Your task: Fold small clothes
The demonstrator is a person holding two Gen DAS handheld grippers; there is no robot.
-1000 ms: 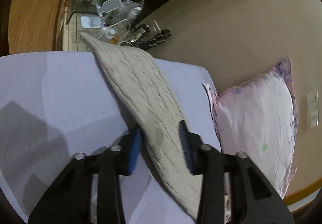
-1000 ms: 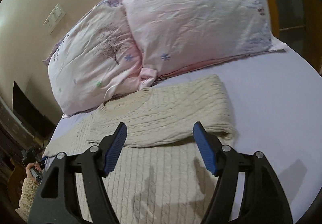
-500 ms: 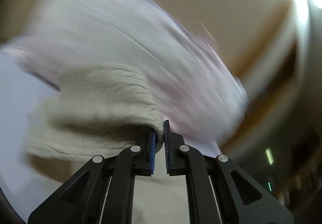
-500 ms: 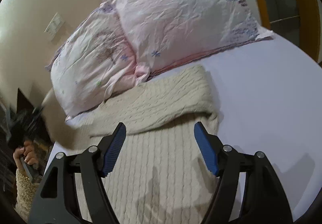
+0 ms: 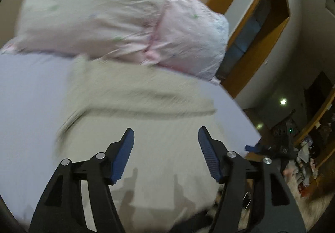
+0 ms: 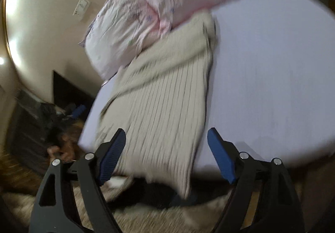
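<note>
while the left wrist view is blurred, the left gripper [image 5: 164, 147] gapes wide and empty over the cream cable-knit sweater [image 5: 146, 111] on the pale lilac bedsheet [image 5: 31, 97], below pink floral pillows [image 5: 125, 19].

in the right wrist view, the right gripper [image 6: 166, 149] is spread wide, holding nothing; the sweater's hem overhangs the bed edge, bare sheet to its right. no writing is legible.

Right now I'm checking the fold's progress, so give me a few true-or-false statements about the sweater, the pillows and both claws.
1. The left claw is shut on the cream knit sweater. False: it is open, holding nothing.
2. The right claw is open. True.
3. The sweater lies on the lavender bedsheet. True.
4. The pink pillows lie on the floor. False: they lie on the bed, beyond the sweater.
</note>
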